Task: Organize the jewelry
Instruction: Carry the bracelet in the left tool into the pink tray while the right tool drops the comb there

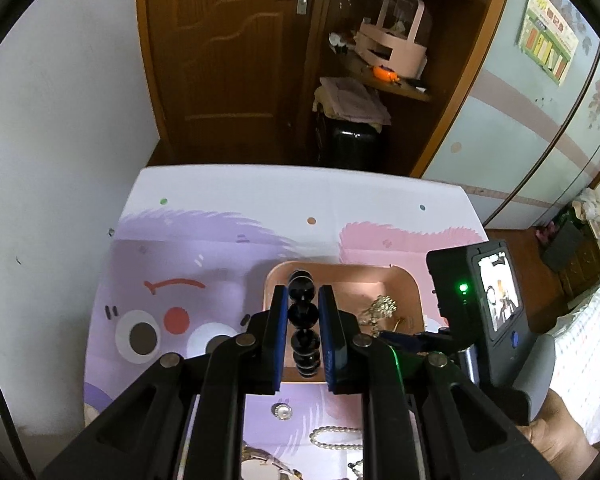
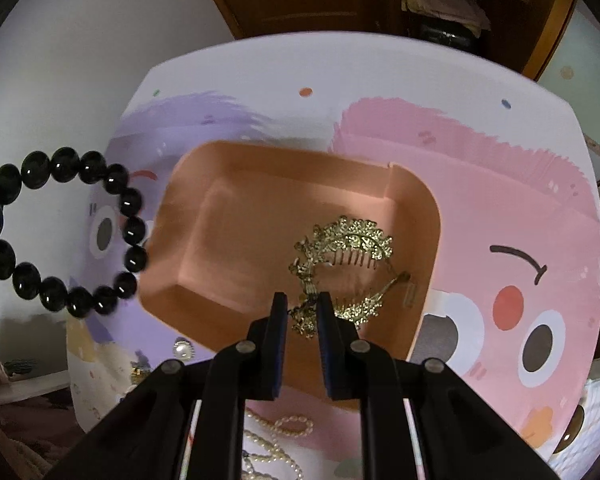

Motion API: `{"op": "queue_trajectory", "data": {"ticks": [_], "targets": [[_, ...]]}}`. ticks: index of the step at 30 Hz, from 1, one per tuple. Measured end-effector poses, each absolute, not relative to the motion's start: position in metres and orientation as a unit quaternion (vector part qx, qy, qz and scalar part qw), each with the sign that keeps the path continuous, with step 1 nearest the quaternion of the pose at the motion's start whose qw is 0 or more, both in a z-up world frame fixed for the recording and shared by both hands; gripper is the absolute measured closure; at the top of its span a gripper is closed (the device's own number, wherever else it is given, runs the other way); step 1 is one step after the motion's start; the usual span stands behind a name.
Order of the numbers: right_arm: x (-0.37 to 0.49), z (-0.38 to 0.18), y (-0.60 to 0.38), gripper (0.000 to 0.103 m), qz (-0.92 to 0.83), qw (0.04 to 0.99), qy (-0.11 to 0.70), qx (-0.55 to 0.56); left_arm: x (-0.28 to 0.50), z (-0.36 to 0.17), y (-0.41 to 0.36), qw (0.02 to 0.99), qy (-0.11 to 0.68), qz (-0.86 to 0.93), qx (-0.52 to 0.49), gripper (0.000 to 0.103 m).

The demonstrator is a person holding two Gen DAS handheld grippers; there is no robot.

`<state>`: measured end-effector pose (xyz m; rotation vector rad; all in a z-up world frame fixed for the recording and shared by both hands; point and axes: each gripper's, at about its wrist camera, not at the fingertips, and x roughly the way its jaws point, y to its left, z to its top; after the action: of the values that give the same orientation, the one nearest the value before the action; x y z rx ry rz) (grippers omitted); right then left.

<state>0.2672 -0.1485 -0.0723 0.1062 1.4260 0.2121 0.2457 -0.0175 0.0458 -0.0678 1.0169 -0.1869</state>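
While I hold the black round-bead bracelet (image 1: 303, 322) pinched in my left claw (image 1: 303, 300), its loop hangs edge-on between the blue pads at the centre of the left wrist view, lined up over the near wall of the peach-pink rectangular plastic tray (image 1: 408, 280). I judge it is held up there so that it can be lowered into the tray, where the jewelry is being gathered. Seen from the right wrist view, the same bracelet (image 2: 72, 232) hangs as a full ring at the left of the frame, just outside the tray's left rim (image 2: 172, 200), not yet inside.

My right claw (image 2: 302, 308), at lower centre of its own view, is nearly closed, its pads on either side of the lower end of the gold leaf-pattern hair comb (image 2: 348, 248); I cannot tell whether they grip it or only flank it. The comb lies in the right half of the tray, so it looks already put away.

Left out on the cartoon-printed pink and purple worktop (image 2: 460, 168), at the bottom of both views, are a round pearl brooch (image 1: 283, 412) and a white pearl strand (image 1: 336, 438), presumably next.
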Motion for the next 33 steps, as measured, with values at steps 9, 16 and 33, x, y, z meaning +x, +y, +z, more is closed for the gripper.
{"op": "queue_trajectory", "data": {"ticks": [9,16,33], "targets": [[0.261,-0.073,-0.167,0.076,0.111,0.743,0.646,0.140,0.249,0.035,-0.030,0.860,0.498,-0.105,-0.033,0.090],[0.239,-0.047,-0.196,0.076,0.071,0.780,0.600,0.161,0.257,0.016,-0.047,0.848,0.515,-0.121,-0.036,0.090],[0.189,-0.030,-0.225,0.076,0.042,0.808,0.568,0.153,0.252,-0.020,-0.021,0.850,0.524,-0.059,-0.011,0.039]]}}
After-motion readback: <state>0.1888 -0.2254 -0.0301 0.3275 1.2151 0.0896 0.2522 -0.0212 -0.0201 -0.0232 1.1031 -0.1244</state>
